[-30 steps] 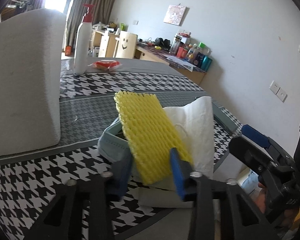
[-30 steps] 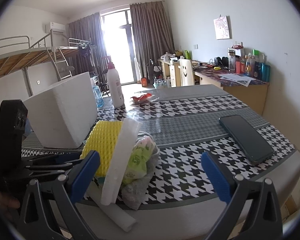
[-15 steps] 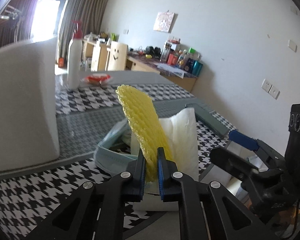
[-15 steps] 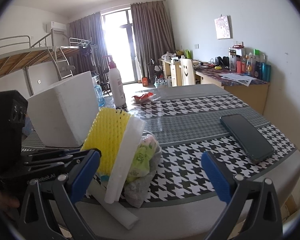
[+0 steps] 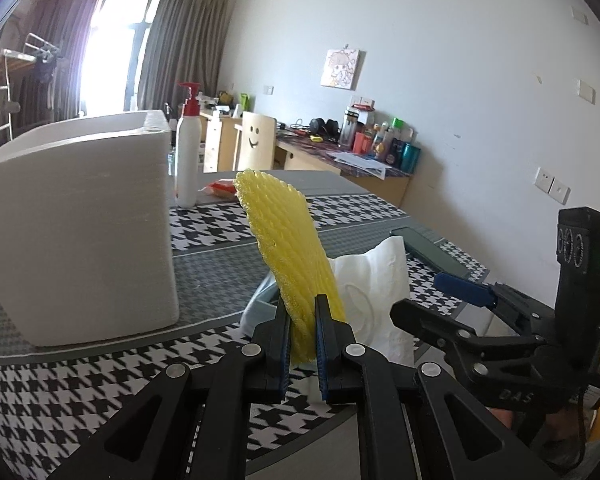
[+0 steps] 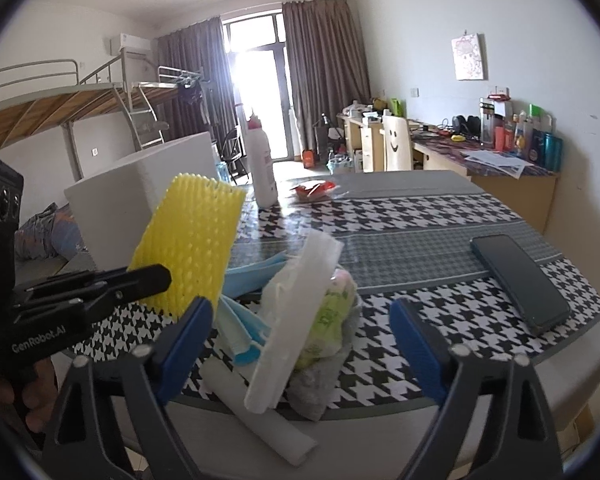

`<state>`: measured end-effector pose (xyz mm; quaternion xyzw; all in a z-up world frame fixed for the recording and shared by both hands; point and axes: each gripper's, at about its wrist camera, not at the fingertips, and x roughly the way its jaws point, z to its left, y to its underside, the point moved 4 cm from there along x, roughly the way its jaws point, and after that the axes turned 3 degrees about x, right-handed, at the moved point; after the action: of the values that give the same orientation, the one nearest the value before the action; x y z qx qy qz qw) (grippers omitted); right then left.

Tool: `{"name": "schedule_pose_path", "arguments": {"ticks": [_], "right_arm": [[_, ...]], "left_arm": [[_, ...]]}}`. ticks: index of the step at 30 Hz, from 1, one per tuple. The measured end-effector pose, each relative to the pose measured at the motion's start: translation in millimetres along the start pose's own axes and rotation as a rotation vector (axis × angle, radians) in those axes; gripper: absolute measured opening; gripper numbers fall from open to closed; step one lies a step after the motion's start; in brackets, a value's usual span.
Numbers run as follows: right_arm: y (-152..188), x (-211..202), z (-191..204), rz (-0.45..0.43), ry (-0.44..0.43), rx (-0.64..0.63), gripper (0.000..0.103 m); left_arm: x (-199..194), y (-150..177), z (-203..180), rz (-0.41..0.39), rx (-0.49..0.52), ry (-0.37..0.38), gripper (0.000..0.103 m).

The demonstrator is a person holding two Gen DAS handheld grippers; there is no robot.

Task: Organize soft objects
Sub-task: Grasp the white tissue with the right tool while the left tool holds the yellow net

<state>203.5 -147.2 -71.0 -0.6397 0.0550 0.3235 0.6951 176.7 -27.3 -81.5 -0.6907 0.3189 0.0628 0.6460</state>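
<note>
Left gripper (image 5: 302,334): fingers closed flat on the lower end of the yellow foam net sleeve (image 5: 290,258), which stands tilted up and clear of the pile. Sleeve also visible from the right wrist view (image 6: 190,244), pinched at its bottom edge.

Right gripper (image 6: 302,334): fingers wide apart, having just narrowed slightly; nothing gripped. The pile sits between and ahead of them without pad contact.

Pile at the near edge of the houndstooth worktop (image 6: 420,216): white foam sheet (image 6: 294,320) leaning on edge, light blue face mask (image 6: 244,276) beneath, a green-printed soft packet (image 6: 330,312), a grey cloth-like item below it (identity unclear), and a rolled white foam piece (image 6: 260,416) overhanging the worktop edge.

White foam box (image 5: 80,228) stands just beyond the pile, to its left, open top; contents not visible. Judged to be the likely destination.

Progress, judged: early. One item lifted, none confirmed stowed. Remaining: deposit the sleeve, then sheet, mask, packet, cloth, roll. Phone (image 6: 518,280), well to the right, and pump bottle (image 5: 188,160) are not soft; probably left alone.
</note>
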Motion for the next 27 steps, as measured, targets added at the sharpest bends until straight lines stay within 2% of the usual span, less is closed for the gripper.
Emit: {"name": "schedule_pose_path", "arguments": {"ticks": [3, 7, 15, 22, 27], "right_arm": [[-0.2, 4.8, 2.1, 0.014, -0.005, 0.002, 0.081], [1.6, 13.5, 0.8, 0.049, -0.015, 0.016, 0.061], [2.0, 17.7, 0.1, 0.07, -0.008, 0.011, 0.048], [2.4, 21.8, 0.8, 0.088, 0.02, 0.008, 0.024], [0.0, 18.7, 4.9, 0.084, 0.022, -0.001, 0.016]], "left_arm": [[-1.6, 1.5, 1.0, 0.001, -0.002, -0.012, 0.011], [-0.6, 3.5, 3.0, 0.004, -0.004, -0.022, 0.011], [3.2, 6.3, 2.9, 0.009, -0.006, -0.019, 0.011], [-5.2, 10.7, 10.1, 0.004, -0.016, -0.025, 0.011], [-8.6, 10.5, 8.4, -0.005, -0.013, -0.028, 0.011]]}}
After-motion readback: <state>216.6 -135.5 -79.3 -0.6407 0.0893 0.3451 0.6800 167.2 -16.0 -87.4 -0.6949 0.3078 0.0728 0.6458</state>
